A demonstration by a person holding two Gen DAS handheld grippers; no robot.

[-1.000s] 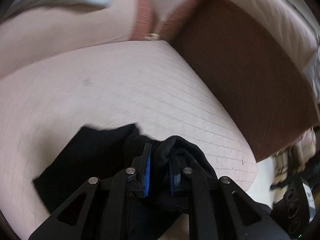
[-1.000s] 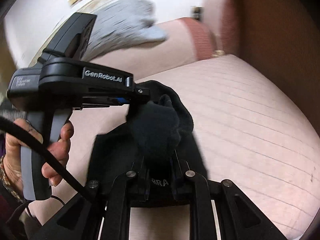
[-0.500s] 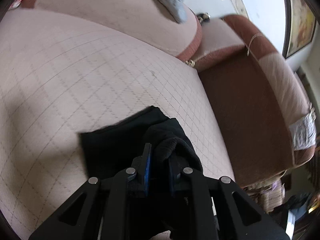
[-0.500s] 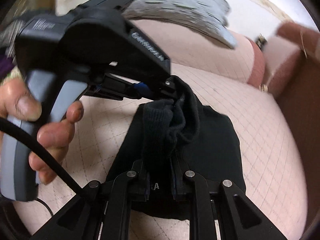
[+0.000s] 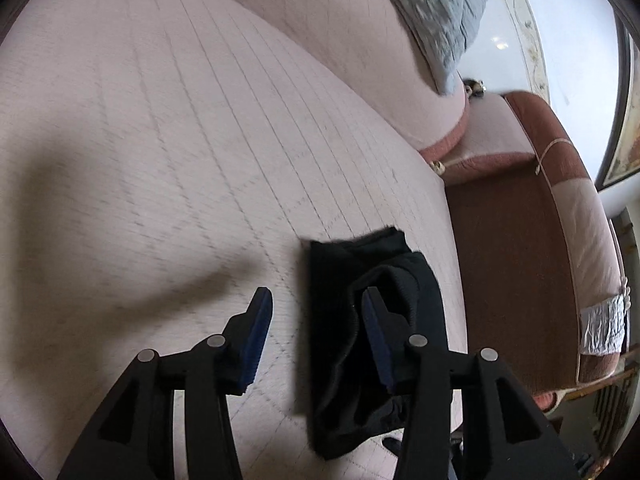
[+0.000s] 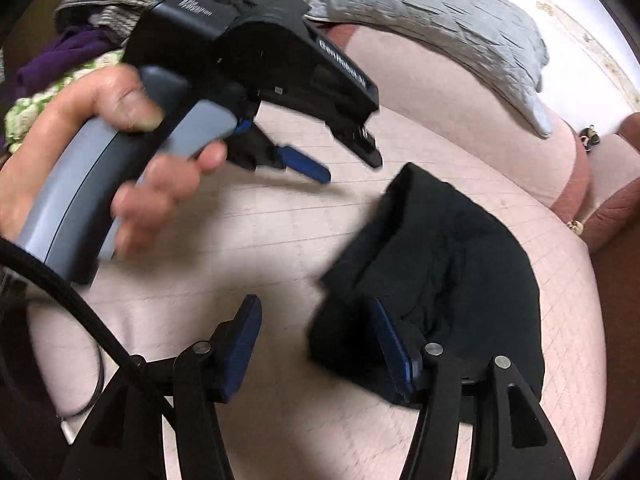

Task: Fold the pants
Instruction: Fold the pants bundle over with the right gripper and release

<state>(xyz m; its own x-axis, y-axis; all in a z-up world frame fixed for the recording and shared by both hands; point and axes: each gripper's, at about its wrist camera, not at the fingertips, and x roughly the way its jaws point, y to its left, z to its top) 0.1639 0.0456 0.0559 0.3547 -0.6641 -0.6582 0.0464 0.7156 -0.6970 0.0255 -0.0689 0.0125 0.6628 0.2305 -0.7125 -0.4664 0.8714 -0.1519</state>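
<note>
**Let go of the pants**

On the sofa (image 5: 200,160), near its right edge: black pants (image 6: 440,248), folded small. Dropped just now by both. Left gripper (image 5: 316,312) wide open, empty. Right gripper (image 6: 316,320) too. Folding looks done.

Covered in part by the right finger pad (image 5: 376,344) of the left gripper (image 5: 316,328): the folded black pants (image 5: 360,320); near end lost behind the finger linkage at 6 o'clock. Smeared by motion in the right wrist view: left hand (image 6: 120,152) at 9 o'clock, lettering on the housing unreadable. Cut off at 11 o'clock: a clothes heap (image 6: 80,40). Hidden under the right gripper (image 6: 316,340): pants' near corner.
</note>
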